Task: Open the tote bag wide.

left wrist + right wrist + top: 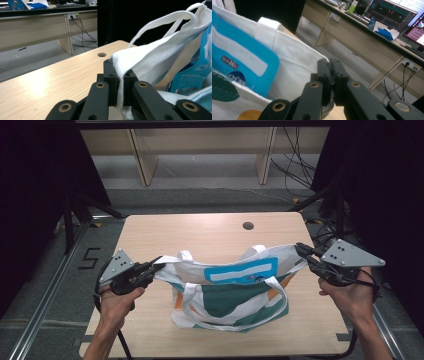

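The left gripper (119,82) is pinching the white hem of the tote bag (232,287) between closed jaws. The right gripper (331,77) is clamping the opposite corner of the rim, though the cloth between its jaws is barely visible there. Between them the bag is hanging stretched wide over the near half of the wooden table (200,227), its base resting on the top and its white handles (277,292) drooping. Both corners are being held; whatever opening, folding or laying flat is intended seems not yet done.
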